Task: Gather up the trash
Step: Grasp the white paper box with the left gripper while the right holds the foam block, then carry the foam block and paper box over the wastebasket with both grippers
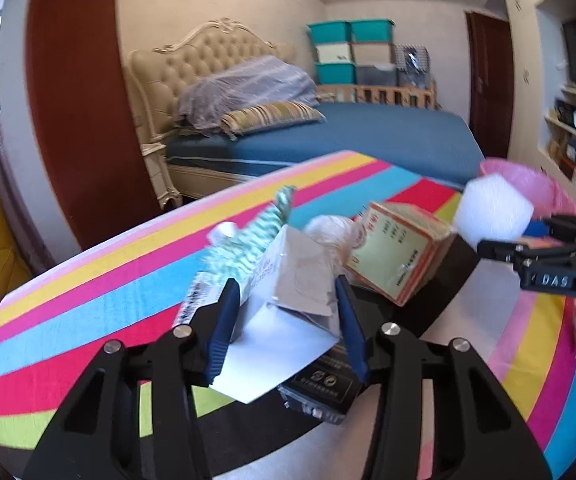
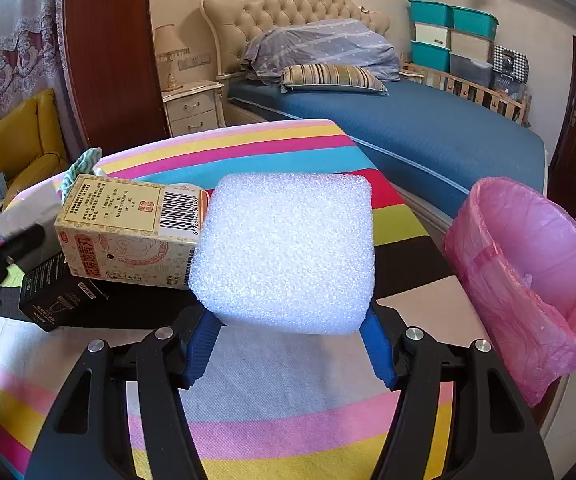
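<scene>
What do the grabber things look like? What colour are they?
Both are black plastic. The left gripper and right gripper each have two blue ribbed fingers on black arms with silver bolts. The right one's side bears white letters "DAS" and a green light.

Foam block (image 2: 284,252) rough; bin liner (image 2: 527,264) glossy plastic.

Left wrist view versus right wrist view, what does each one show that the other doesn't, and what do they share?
Only the left wrist view shows the left hand-held gripper closing around a folded white and grey paper package, plus a clear crumpled wrapper.

Only the right wrist view shows the bedside lamp and nightstand.

Both show the white foam block held in the right hand-held gripper, the yellow carton, the black box, the pink-lined bin, striped cloth and bed.
</scene>
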A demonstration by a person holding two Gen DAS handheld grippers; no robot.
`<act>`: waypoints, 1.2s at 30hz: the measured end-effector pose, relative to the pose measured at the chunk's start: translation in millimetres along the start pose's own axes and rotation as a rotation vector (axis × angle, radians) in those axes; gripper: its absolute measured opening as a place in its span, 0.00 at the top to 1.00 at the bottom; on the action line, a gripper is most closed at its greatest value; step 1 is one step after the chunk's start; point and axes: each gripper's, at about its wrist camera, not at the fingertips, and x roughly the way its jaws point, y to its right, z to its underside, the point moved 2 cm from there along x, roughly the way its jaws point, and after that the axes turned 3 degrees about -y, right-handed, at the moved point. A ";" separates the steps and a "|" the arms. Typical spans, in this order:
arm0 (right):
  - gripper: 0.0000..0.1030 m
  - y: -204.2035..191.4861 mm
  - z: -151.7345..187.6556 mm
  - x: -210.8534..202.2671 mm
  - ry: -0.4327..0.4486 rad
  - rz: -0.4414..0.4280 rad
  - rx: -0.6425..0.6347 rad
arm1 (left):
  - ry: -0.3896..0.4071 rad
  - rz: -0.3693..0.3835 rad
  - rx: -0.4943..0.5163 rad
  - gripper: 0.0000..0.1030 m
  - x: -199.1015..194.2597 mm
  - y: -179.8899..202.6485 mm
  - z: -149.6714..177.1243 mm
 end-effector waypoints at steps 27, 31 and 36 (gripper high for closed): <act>0.41 -31.5 30.2 -53.1 0.045 -0.113 -0.101 | -0.073 -0.163 -0.193 0.61 -56.4 -45.6 51.1; 0.41 -38.8 39.1 -65.6 0.049 -0.147 -0.129 | -0.053 -0.143 -0.203 0.62 -67.5 -42.0 50.9; 0.41 -50.6 52.0 -79.8 0.051 -0.183 -0.176 | -0.043 -0.128 -0.172 0.62 -77.2 -22.4 52.3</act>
